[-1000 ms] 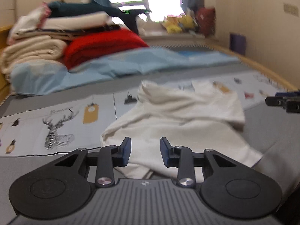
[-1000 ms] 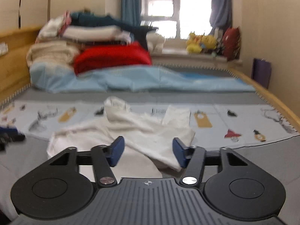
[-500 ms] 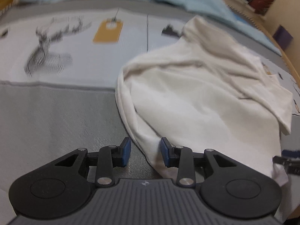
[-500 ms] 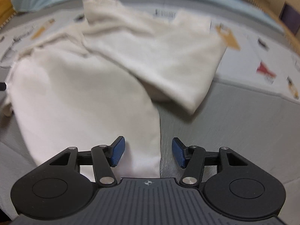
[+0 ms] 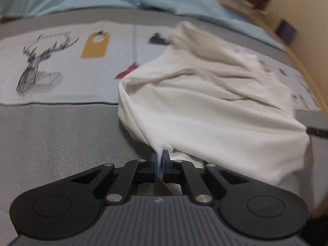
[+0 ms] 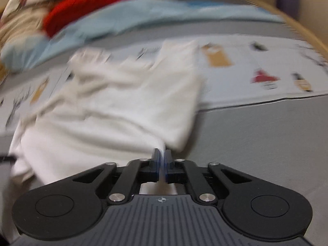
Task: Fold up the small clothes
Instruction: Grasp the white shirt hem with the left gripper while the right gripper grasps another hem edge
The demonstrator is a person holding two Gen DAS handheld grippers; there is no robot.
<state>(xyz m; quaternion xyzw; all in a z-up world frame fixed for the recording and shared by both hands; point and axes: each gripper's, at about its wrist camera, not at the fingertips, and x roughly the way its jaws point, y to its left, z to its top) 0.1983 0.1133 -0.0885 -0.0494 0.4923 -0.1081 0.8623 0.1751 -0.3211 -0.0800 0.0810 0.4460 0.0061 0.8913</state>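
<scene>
A crumpled white garment (image 5: 205,106) lies on the grey bedspread (image 5: 61,139). My left gripper (image 5: 160,155) is shut on the garment's near left corner, and the cloth bunches into the blue pads. In the right wrist view the same white garment (image 6: 127,110) stretches away to the left. My right gripper (image 6: 162,153) is shut on its near right corner, with a strip of cloth pinched between the fingers. The tip of the right gripper (image 5: 316,131) shows at the far edge of the left wrist view.
A printed panel with a deer drawing (image 5: 39,67) and a yellow tag (image 5: 95,45) crosses the bedspread behind the garment. A light blue blanket (image 6: 143,14) and a red folded cloth (image 6: 88,6) lie further back. A wooden bed frame (image 5: 303,65) runs along the right.
Both grippers dropped toward the bed and tipped downward to the garment's near corners. Their jaws, open earlier, have shut on the cloth.
</scene>
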